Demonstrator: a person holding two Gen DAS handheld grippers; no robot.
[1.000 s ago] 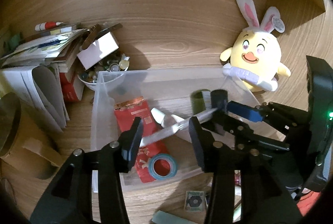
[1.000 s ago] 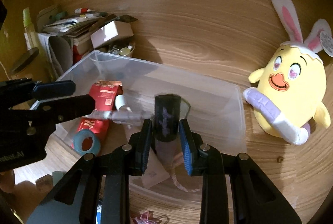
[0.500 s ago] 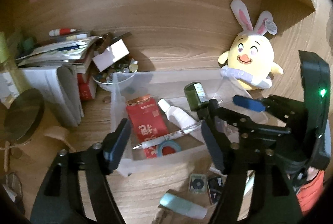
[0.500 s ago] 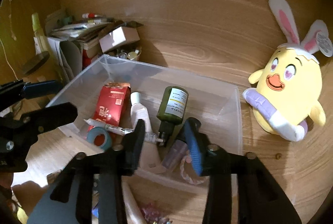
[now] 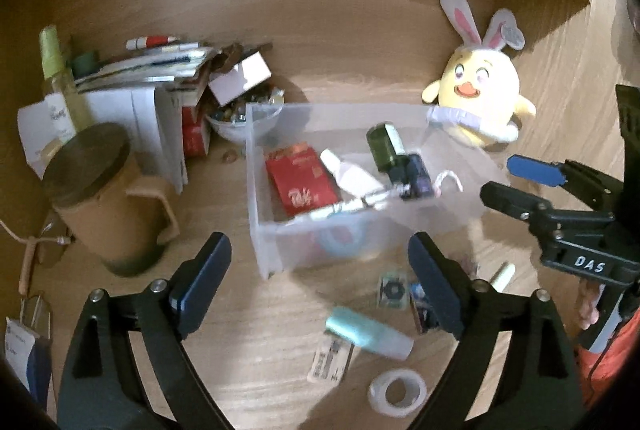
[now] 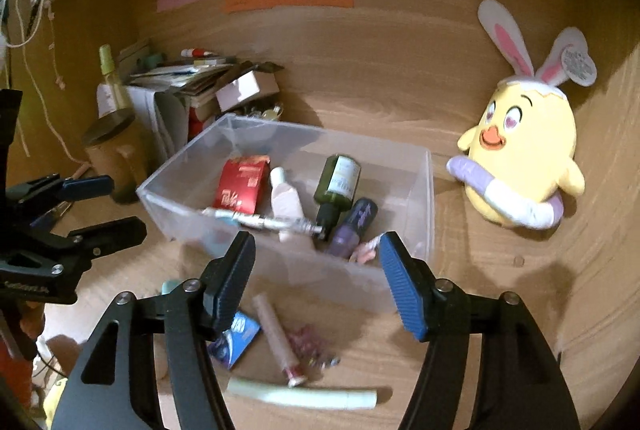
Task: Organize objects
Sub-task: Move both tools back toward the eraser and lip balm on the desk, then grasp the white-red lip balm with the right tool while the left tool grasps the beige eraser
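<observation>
We judge the next step is to pick another loose item off the table (image 5: 256, 342), so we should drop straight over one piece, such as the mint tube (image 5: 368, 335), and close squarely. Both left tongs (image 5: 320, 284) and right tongs (image 6: 318, 280) hover wide and empty, just before the clear bin (image 6: 430, 198), which holds the bottles.

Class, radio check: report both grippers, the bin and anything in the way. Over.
Left gripper open, empty. Right gripper open, empty. Clear plastic bin holds dark green bottle, purple bottle. White tape roll loose on desk.
</observation>
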